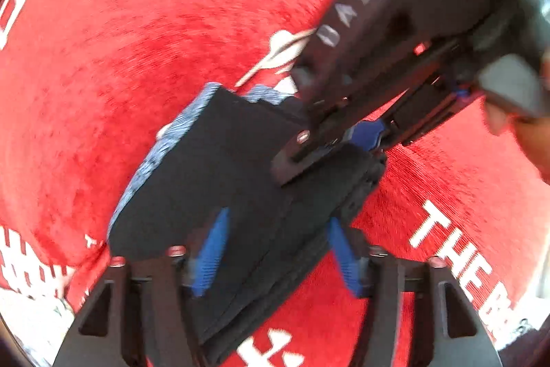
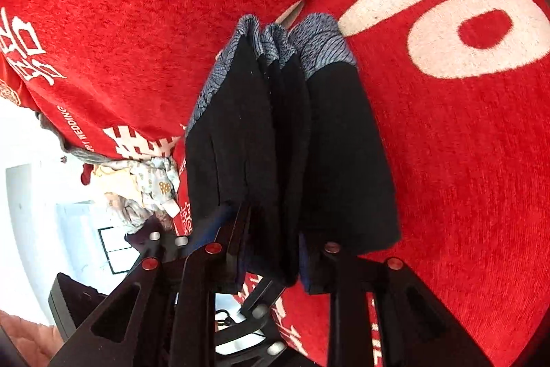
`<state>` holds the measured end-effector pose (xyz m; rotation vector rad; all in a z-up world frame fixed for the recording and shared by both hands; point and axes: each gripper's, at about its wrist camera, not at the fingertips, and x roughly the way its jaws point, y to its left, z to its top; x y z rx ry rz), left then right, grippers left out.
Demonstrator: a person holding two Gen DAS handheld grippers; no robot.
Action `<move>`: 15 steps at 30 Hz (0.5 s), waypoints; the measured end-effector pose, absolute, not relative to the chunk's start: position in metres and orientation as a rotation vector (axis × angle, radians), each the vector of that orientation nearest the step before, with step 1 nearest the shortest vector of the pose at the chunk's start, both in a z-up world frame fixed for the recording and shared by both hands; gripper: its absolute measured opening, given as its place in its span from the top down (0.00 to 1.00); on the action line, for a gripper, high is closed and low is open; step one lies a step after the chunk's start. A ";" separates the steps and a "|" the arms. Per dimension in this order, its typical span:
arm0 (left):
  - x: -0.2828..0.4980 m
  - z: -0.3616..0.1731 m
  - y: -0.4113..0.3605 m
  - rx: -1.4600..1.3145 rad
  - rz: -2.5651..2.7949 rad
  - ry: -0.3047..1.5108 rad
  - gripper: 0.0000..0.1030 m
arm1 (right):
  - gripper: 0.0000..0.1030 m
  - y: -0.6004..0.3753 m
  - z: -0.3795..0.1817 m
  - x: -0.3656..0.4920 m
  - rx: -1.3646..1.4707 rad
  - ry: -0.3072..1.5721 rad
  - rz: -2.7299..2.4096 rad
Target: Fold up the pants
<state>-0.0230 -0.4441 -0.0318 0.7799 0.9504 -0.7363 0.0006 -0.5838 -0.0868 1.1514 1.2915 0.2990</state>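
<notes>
The black pants (image 1: 220, 174), folded into a thick bundle with a grey patterned band along one edge, lie on the red printed cloth (image 1: 137, 23). The left gripper (image 1: 280, 250) stands spread, its blue pads clear of the fabric. The right gripper (image 2: 271, 250) pinches the bundle's near end, folds bunched between its fingers.

"wedding" on the red cloth (image 2: 103, 33) (partly cut off)
</notes>
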 end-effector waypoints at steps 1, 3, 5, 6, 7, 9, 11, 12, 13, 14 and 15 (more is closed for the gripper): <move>-0.020 -0.023 -0.433 0.749 -0.729 0.956 0.34 | 0.68 -0.584 -0.088 0.006 1.153 1.312 0.305; -0.007 -0.006 -0.412 0.689 -0.687 0.950 0.34 | 0.66 -0.581 -0.092 0.009 1.148 1.331 0.305; 0.013 0.001 -0.391 0.624 -0.621 0.982 0.34 | 0.66 -0.581 -0.094 0.008 1.140 1.352 0.300; 0.026 -0.001 -0.377 0.577 -0.570 1.024 0.34 | 0.74 -0.581 -0.095 0.008 1.136 1.356 0.293; 0.046 -0.008 -0.364 0.523 -0.513 1.090 0.34 | 0.81 -0.580 -0.093 0.007 1.108 1.359 0.271; 0.073 -0.025 -0.341 0.446 -0.391 1.197 0.34 | 0.87 -0.573 -0.082 0.009 1.033 1.345 0.251; 0.091 -0.038 -0.316 0.360 -0.314 1.272 0.34 | 0.88 -0.567 -0.058 0.013 0.931 1.323 0.249; 0.091 -0.043 -0.311 0.333 -0.312 1.301 0.34 | 0.88 -0.566 -0.048 0.014 0.879 1.320 0.241; 0.092 -0.047 -0.310 0.318 -0.322 1.317 0.34 | 0.88 -0.565 -0.041 0.015 0.812 1.331 0.224; 0.089 -0.050 -0.312 0.308 -0.336 1.328 0.34 | 0.88 -0.565 -0.043 0.014 0.755 1.357 0.204; 0.089 -0.054 -0.316 0.315 -0.334 1.330 0.34 | 0.86 -0.564 -0.052 0.013 0.696 1.409 0.168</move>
